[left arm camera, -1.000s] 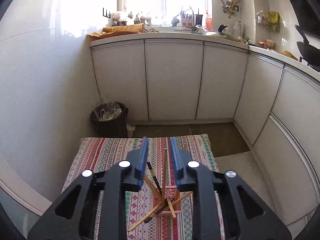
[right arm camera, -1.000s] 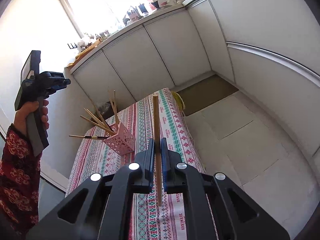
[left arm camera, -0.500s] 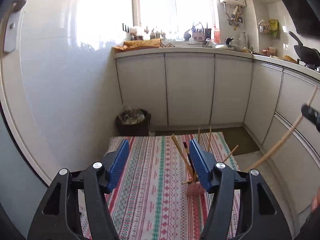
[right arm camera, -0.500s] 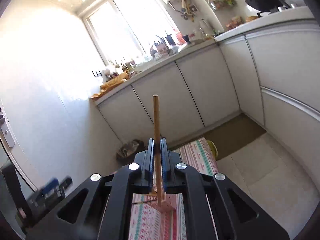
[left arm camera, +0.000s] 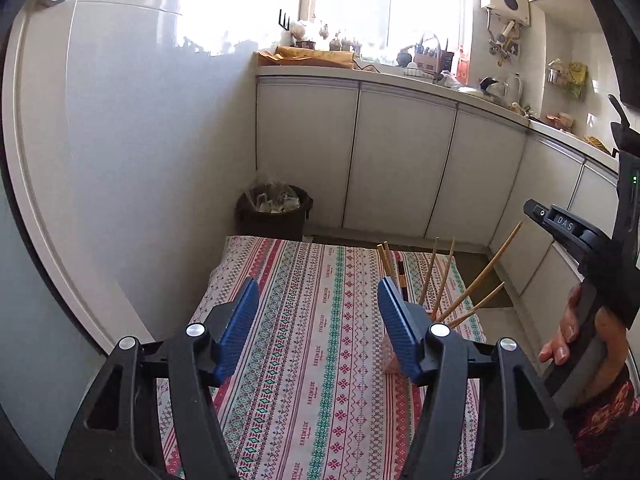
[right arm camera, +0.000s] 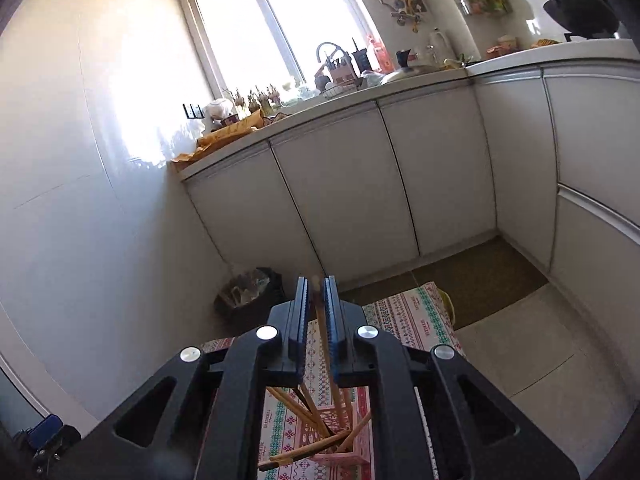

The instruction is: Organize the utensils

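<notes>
A pink openwork holder (right arm camera: 340, 446) stands on the striped tablecloth (left arm camera: 320, 320) with several wooden chopsticks (left arm camera: 440, 280) fanned out of it. My right gripper (right arm camera: 316, 284) hangs right above the holder, its blue pads narrowly apart around one chopstick (right arm camera: 326, 344) that runs down into the holder; whether they grip it is unclear. In the left wrist view the right gripper's body (left arm camera: 592, 248) is at the far right. My left gripper (left arm camera: 316, 300) is wide open and empty, over the cloth left of the holder (left arm camera: 390, 354).
A dark waste bin (left arm camera: 274, 212) stands beyond the table's far end by the white wall. White kitchen cabinets (left arm camera: 400, 160) run along the back and right, with a cluttered counter above. Tiled floor (right arm camera: 520, 344) lies right of the table.
My right gripper came over the holder and lowered its chopstick into it, so much less sticks out past the pads. My left gripper opened wide and drew back to the left.
</notes>
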`<action>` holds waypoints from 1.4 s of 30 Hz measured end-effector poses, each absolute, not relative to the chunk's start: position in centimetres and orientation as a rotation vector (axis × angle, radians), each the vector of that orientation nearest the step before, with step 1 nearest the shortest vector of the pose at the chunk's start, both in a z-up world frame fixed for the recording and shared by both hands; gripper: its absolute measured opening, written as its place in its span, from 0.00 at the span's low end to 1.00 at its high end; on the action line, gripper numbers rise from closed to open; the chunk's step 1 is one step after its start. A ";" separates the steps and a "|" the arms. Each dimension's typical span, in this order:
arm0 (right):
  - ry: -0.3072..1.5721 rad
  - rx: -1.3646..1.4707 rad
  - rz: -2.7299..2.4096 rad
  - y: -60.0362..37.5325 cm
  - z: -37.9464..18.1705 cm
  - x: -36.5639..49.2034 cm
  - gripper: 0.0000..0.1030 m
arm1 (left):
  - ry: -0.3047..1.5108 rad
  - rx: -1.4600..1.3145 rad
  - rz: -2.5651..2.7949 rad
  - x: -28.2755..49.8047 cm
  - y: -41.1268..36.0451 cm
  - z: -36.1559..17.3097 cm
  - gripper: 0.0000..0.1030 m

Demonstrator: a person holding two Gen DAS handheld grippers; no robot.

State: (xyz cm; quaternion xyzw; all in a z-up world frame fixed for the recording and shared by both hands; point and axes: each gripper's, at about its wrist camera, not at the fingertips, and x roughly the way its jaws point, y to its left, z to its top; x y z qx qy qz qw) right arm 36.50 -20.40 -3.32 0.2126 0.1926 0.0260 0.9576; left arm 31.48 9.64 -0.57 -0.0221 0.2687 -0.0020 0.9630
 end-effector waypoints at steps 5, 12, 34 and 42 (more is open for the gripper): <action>0.365 0.409 0.043 -20.9 -1.6 33.9 0.20 | 0.537 -0.058 -0.019 30.8 9.4 0.0 0.57; 0.383 0.336 -0.015 -21.5 -0.3 27.6 0.20 | 0.476 -0.036 -0.033 27.2 7.0 1.8 0.77; 0.456 0.400 -0.232 -23.8 -3.0 6.3 0.93 | 0.425 0.056 0.014 11.8 2.2 1.8 0.93; 0.418 0.356 -0.372 -22.8 -3.5 0.9 0.93 | 0.379 0.130 0.096 7.4 1.7 1.6 0.93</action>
